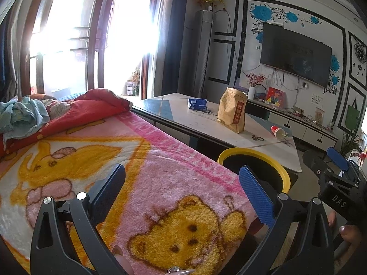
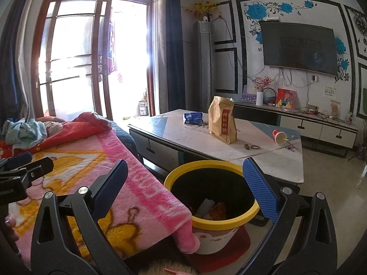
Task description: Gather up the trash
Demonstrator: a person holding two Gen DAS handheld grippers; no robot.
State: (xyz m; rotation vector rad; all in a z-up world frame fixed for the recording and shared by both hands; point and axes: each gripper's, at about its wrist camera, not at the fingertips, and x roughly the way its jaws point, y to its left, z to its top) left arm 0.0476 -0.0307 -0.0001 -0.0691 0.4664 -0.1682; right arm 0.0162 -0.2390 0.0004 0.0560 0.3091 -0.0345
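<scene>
A pink blanket with yellow cartoon bears, a yellow-rimmed bin, a brown paper bag, a red cup, blue-padded black tongs.

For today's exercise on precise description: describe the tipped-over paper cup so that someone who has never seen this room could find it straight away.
Start at the low table in front of the wall-mounted television. Pass the upright brown paper bag and go on to the table's right end, where the paper cup lies. It is the only thing there lying on its side, red outside, with a yellow-green stick in its open mouth.
</scene>
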